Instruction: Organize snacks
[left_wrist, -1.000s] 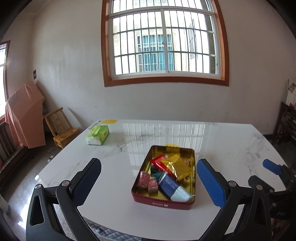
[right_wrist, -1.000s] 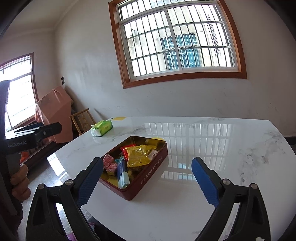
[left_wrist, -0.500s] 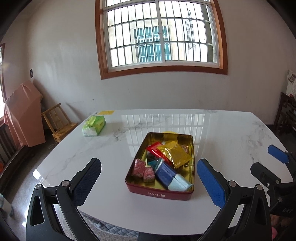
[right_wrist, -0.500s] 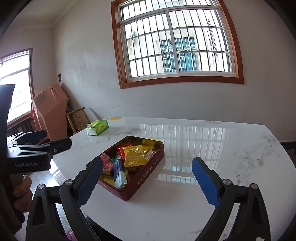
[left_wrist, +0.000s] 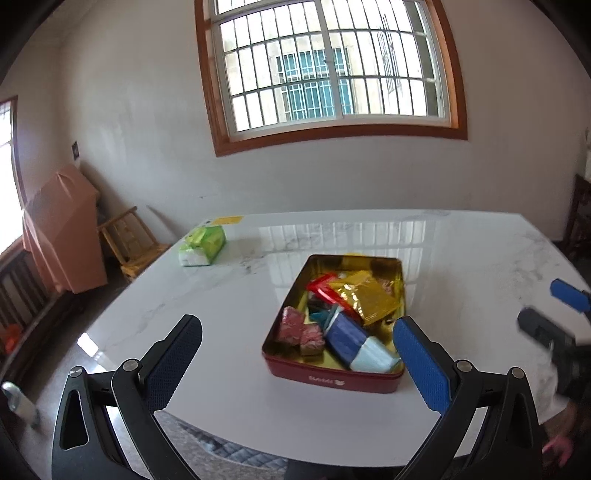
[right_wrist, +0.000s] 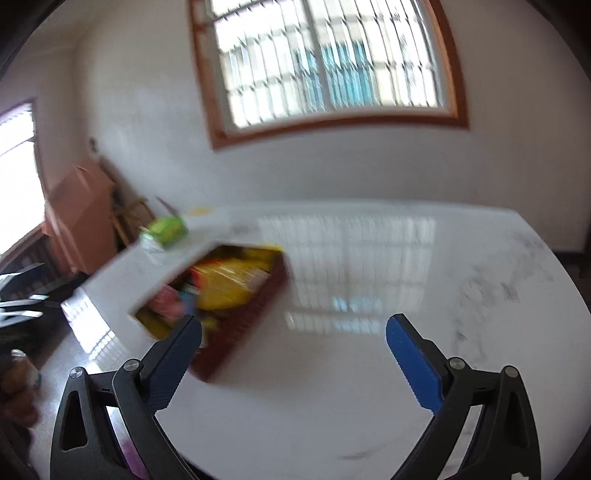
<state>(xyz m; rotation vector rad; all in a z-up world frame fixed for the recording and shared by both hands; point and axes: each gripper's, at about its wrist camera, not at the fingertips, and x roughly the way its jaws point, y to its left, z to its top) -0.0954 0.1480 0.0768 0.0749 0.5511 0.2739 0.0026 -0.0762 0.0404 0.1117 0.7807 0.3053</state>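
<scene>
We see the red snack tin (left_wrist: 334, 378) lying open on the white marble worktop (left_wrist: 229, 325), its gold inside filled with wrapped snacks: a gold foil packet (left_wrist: 369, 301), a red packet (left_wrist: 327, 290), two pink wrapped pieces (left_wrist: 301, 330) and a dark blue and pale blue pack (left_wrist: 356, 349). In the left wrist view the tin lies just ahead of the left tongs (left_wrist: 295, 363), right of the middle between the two fingers, its near right corner just beside the tip of the right blue pad; we cannot tell if they touch. The left tongs stand wide apart with nothing between the pads.

In the right wrist view, which is blurred, the same tin (right_wrist: 243, 321) lies ahead and to the left of the right tongs (right_wrist: 293, 360), its near end behind the tip of the left finger. The right tongs gape wide and their jaws have just been opening further, with only bare worktop (right_wrist: 369, 369) between them.

Farther off, beyond the tin and to its left, a green tissue pack (left_wrist: 203, 245) lies on the worktop, well apart from both tongs. At the right edge of the left wrist view we see the right tongs (left_wrist: 554, 314) from the side, near the worktop's edge.
</scene>
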